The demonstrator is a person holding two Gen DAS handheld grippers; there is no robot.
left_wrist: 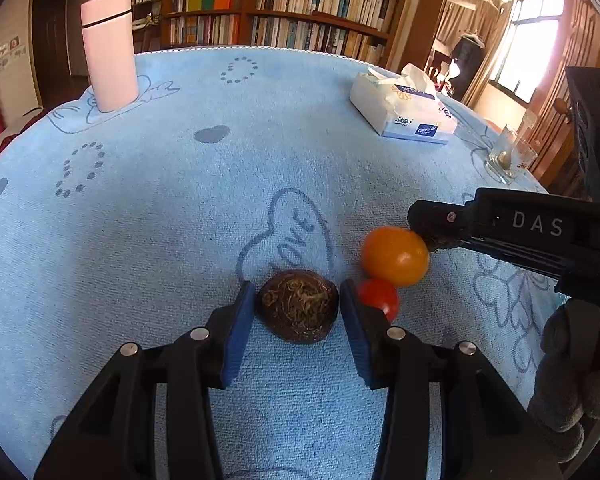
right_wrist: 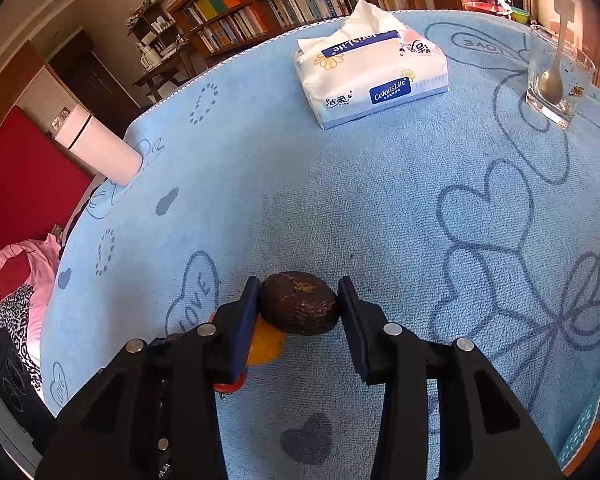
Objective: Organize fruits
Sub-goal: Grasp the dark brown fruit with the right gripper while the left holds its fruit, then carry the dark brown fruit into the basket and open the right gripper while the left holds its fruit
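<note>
A dark brown wrinkled fruit (left_wrist: 298, 306) sits between the blue pads of my left gripper (left_wrist: 299, 304), which is shut on it just over the blue towel. An orange tomato (left_wrist: 394, 256) and a small red tomato (left_wrist: 379, 296) lie right beside it. My right gripper (right_wrist: 299, 306) is shut on a second dark brown fruit (right_wrist: 299, 304) and holds it above the orange tomato (right_wrist: 265, 346). In the left wrist view the right gripper (left_wrist: 424, 236) comes in from the right, its tip at the orange tomato.
A blue towel (left_wrist: 180, 200) covers the table. A pink cylinder (left_wrist: 109, 48) stands at the far left. A tissue pack (right_wrist: 370, 68) lies at the back. A glass with a spoon (right_wrist: 556, 76) stands at the far right.
</note>
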